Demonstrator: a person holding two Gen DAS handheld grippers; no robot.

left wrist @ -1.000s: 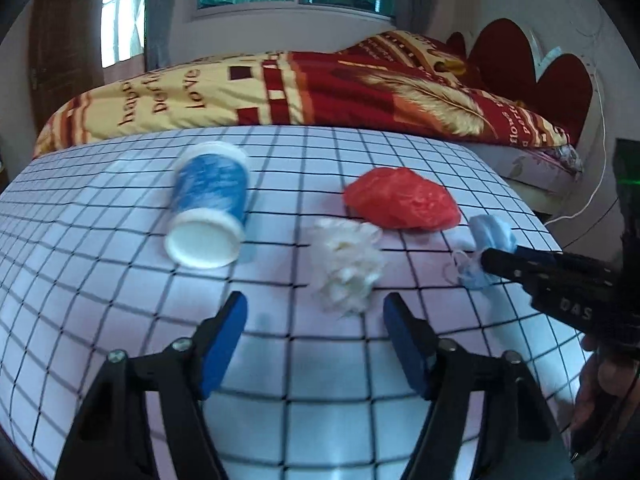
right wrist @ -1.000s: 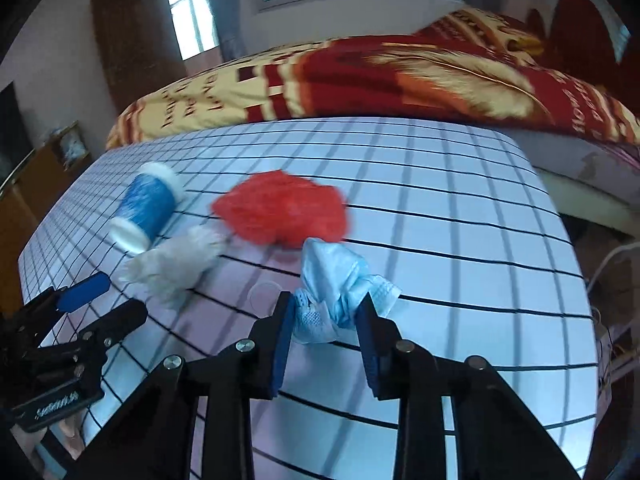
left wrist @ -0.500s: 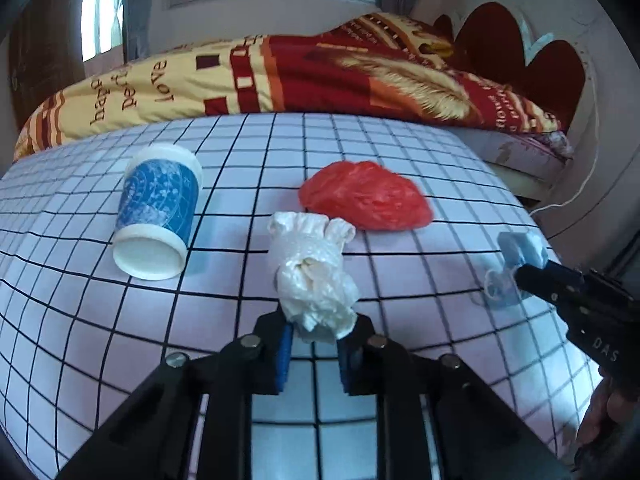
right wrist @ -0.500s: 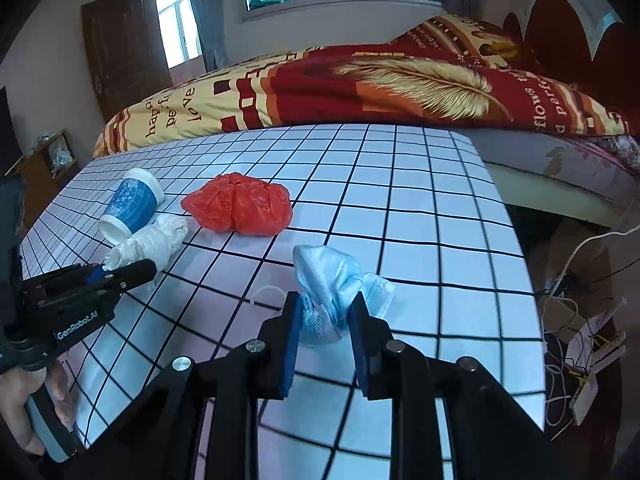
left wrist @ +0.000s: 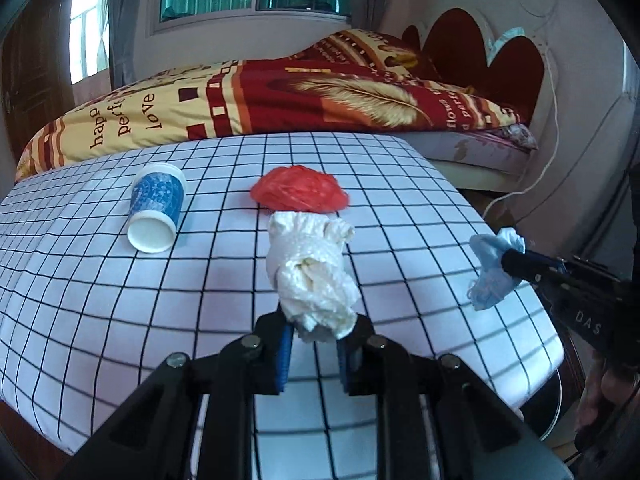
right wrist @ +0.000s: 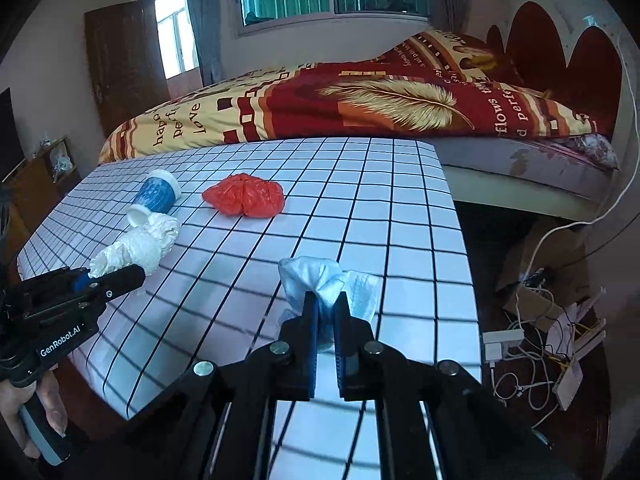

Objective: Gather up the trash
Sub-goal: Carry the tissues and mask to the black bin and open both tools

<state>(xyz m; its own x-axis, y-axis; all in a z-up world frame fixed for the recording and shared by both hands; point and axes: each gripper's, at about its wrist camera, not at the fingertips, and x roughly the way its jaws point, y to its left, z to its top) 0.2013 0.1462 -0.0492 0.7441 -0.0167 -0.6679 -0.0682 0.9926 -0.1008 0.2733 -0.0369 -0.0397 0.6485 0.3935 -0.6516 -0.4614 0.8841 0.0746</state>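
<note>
Two pieces of trash are already held: the left gripper [left wrist: 314, 354] is clamped on a white crumpled wad [left wrist: 312, 276], and the right gripper [right wrist: 326, 344] pinches a pale blue face mask [right wrist: 330, 288], both apparently lifted clear of the checked table [right wrist: 384, 216]. Ahead of the left gripper lies a red plastic bag [left wrist: 300, 196]; ahead and to its left, a blue paper cup [left wrist: 156, 212] on its side, seemingly empty. Only the mask's bunched middle is caught, so a quick swing could let it slide out. The wad hangs mostly beyond the pads and could tear or drop. No bin is clearly in view.
</note>
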